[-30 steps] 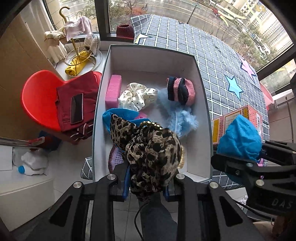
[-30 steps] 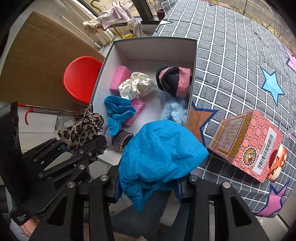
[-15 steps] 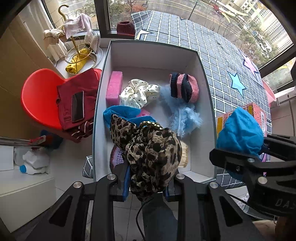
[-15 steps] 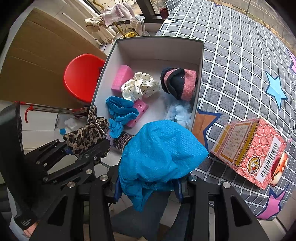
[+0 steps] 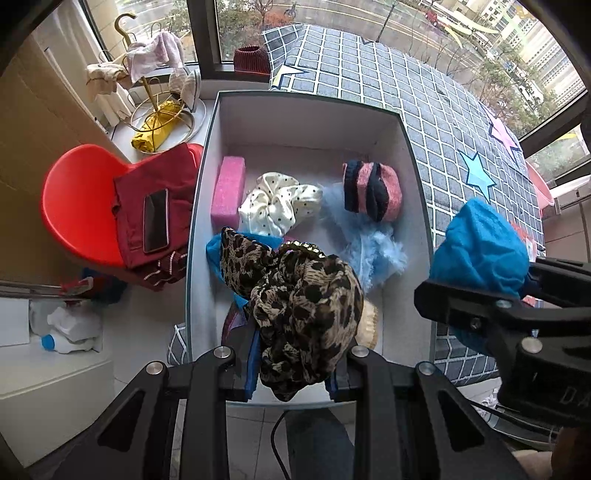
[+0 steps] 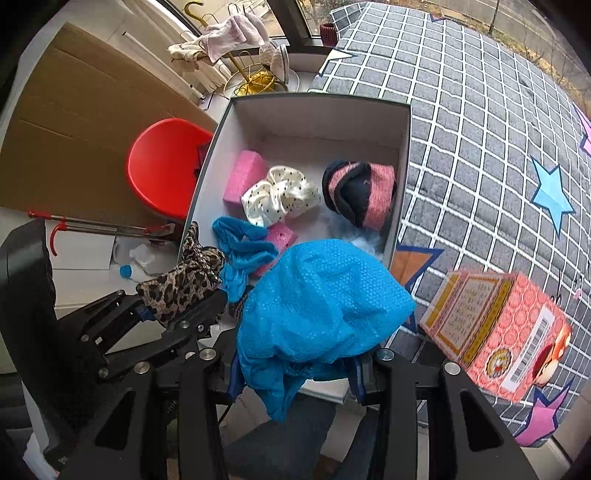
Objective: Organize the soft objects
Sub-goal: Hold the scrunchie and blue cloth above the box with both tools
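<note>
We see soft, even daylight entering through the window (image 5: 258, 33) at the top, casting only faint shadows inside the white box (image 5: 306, 122). Both fisheye views bend strongly and darken at the corners; focus stays sharp.

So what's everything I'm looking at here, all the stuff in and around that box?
White cardboard box: one, on the checked cloth.
Pink foam block: one, box's left wall.
Cream dotted scrunchie: one, box centre.
Navy-and-pink knit roll: one, box right.
Pale blue fluffy piece: one, below the roll.
Grey checked cloth with stars: one, under the box.
Pink printed carton: one, on the cloth.
Red plastic chair: one, left, bearing red clothing and a black phone.
Left gripper: shut on leopard-print fabric.
Right gripper: shut on bright blue cloth.
</note>
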